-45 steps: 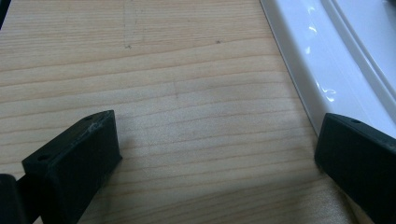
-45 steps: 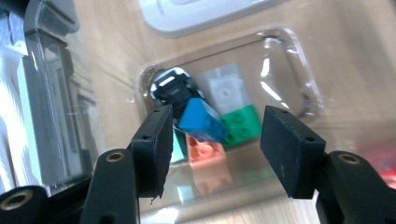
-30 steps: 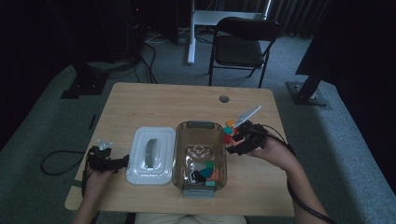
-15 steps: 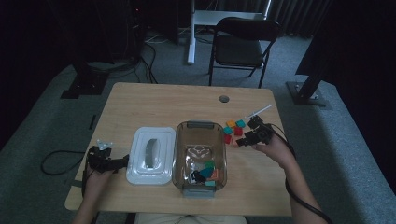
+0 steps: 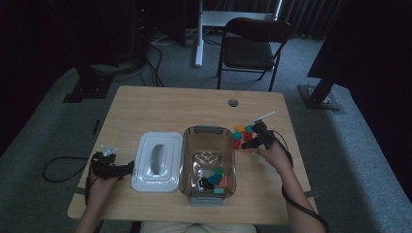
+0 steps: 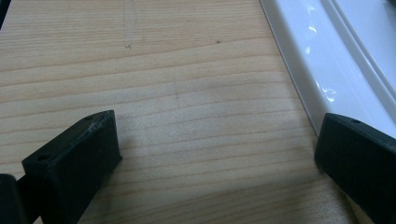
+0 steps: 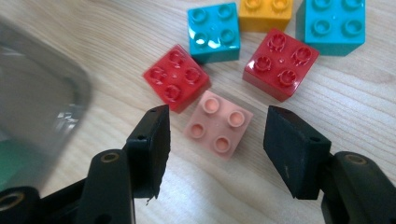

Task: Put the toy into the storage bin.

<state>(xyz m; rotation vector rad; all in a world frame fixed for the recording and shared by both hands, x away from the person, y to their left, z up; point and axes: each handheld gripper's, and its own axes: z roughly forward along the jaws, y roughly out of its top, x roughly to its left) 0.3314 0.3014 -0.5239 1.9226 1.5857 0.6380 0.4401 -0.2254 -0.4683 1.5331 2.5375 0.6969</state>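
Right gripper [image 7: 215, 149] hovers low over a pink brick [image 7: 218, 123], its two matte black jaws spread on either side with clear gaps, so nothing is grasped; the jaws have just been opening a little, with the brick between them but untouched. In the right gripper view the brick sits at the centre of the frame on the wooden surface [image 7: 364, 116]. It is a square, pale pink plastic block with four round studs on top, smooth and slightly glossy, turned at an angle to the jaws.

Just above it lies a cluster of the same moulded blocks: a red brick [image 7: 176, 78] to the upper left, almost touching the pink one, a second red brick [image 7: 280, 64] to the upper right, a teal brick [image 7: 214, 31] between them, an orange brick [image 7: 266, 11] at the top edge and a larger teal brick [image 7: 332, 25] in the upper right corner. A clear, rounded plastic bin [image 7: 42, 102] curves in at the left.

From the high view the bin [image 5: 187, 160] stands mid-frame with more coloured bricks inside, and a white glossy lid [image 5: 141, 177] lies just left of it.

Left gripper [image 6: 215, 158] rests at the lower left of the high view, released, with bare light wood grain between its jaws and the lid's rim beside one of them.
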